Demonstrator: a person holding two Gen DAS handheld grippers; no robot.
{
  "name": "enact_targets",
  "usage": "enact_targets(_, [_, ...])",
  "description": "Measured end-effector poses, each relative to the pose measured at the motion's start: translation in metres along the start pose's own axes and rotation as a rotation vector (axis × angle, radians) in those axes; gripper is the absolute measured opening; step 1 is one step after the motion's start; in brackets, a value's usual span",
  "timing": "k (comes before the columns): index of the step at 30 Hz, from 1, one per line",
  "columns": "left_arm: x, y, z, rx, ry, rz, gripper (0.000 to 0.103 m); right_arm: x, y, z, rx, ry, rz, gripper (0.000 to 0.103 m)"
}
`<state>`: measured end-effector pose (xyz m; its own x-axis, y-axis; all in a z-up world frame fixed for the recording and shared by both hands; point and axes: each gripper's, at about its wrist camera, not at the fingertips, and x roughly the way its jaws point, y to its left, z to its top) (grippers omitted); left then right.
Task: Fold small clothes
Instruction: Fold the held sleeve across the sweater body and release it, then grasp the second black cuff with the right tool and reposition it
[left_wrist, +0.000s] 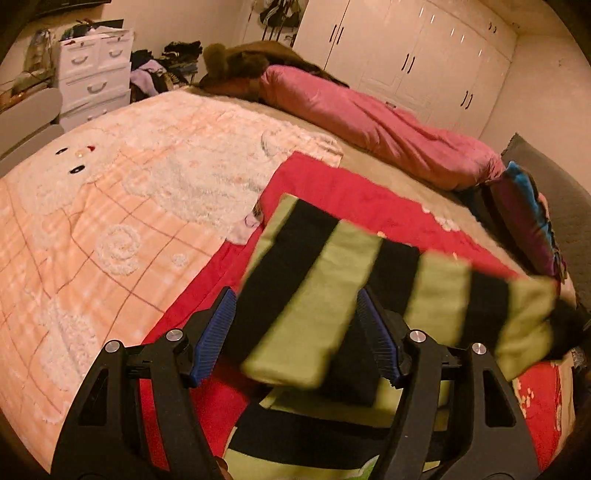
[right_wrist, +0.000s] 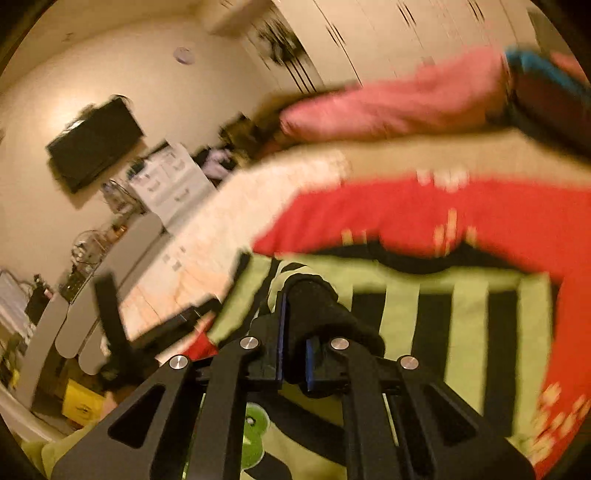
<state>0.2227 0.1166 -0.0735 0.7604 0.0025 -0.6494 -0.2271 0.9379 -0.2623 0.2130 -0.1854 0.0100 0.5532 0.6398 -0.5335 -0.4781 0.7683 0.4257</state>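
Note:
A small green-and-black striped garment (left_wrist: 332, 280) lies over a red blanket (left_wrist: 369, 206) on the bed. In the left wrist view a striped sleeve hangs blurred in the air across and between my left gripper's (left_wrist: 295, 332) blue pads (left_wrist: 218, 332), which stand wide apart and open. In the right wrist view my right gripper (right_wrist: 295, 354) is shut on a black cuff (right_wrist: 317, 314) of the same garment (right_wrist: 461, 325), lifted over its striped body. The view is motion-blurred.
A peach plaid blanket (left_wrist: 92, 229) covers the bed's left side. A pink duvet (left_wrist: 369, 122) lies along the far edge, with dark cushions (left_wrist: 524, 214) at right. White drawers (left_wrist: 92, 70) and wardrobes (left_wrist: 424, 55) stand behind. The left gripper's black frame (right_wrist: 110, 317) shows at left in the right wrist view.

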Motion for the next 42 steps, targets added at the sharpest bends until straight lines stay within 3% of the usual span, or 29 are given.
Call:
enact_targets(2, [0.0,-0.002,0.0,0.01,0.0,-0.005,0.06,-0.019,0.001,0.012,-0.085,-0.034,-0.061,0.007])
enact_targets(4, [0.003,-0.006,-0.001,0.024,0.014,-0.01,0.06,-0.018,-0.008,0.017,-0.134,0.005,-0.171,0.007])
enact_targets(8, [0.008,-0.018,-0.007,0.065,0.045,-0.018,0.06,-0.006,-0.052,0.007,-0.06,0.102,-0.329,0.008])
enact_targets(12, [0.023,-0.032,-0.019,0.118,0.118,-0.025,0.06,0.017,-0.085,-0.02,-0.002,0.164,-0.415,0.014])
enact_targets(14, [0.027,-0.037,-0.024,0.141,0.136,-0.023,0.06,0.023,-0.1,-0.036,0.023,0.185,-0.463,0.038])
enact_targets(15, [0.027,-0.041,-0.026,0.157,0.134,-0.026,0.06,0.02,-0.106,-0.042,0.04,0.179,-0.477,0.046])
enact_targets(16, [0.025,-0.045,-0.027,0.171,0.127,-0.031,0.06,0.013,-0.112,-0.047,0.073,0.156,-0.478,0.053])
enact_targets(20, [0.023,-0.06,-0.033,0.244,0.097,-0.067,0.06,-0.02,-0.131,-0.063,0.175,0.064,-0.456,0.053])
enact_targets(24, [0.035,-0.064,-0.041,0.247,0.152,-0.095,0.06,-0.035,-0.138,-0.077,0.211,0.061,-0.437,0.053])
enact_targets(27, [0.042,-0.06,-0.041,0.224,0.181,-0.091,0.06,-0.033,-0.131,-0.078,0.151,0.078,-0.43,0.053])
enact_targets(34, [0.046,-0.051,-0.042,0.185,0.211,-0.103,0.06,0.005,-0.106,-0.07,-0.129,0.191,-0.445,0.053])
enact_targets(39, [0.049,-0.051,-0.042,0.183,0.222,-0.105,0.061,0.026,-0.113,-0.065,-0.204,0.26,-0.395,0.053])
enact_targets(42, [0.049,-0.05,-0.042,0.173,0.23,-0.108,0.061,0.03,-0.116,-0.064,-0.2,0.311,-0.316,0.028])
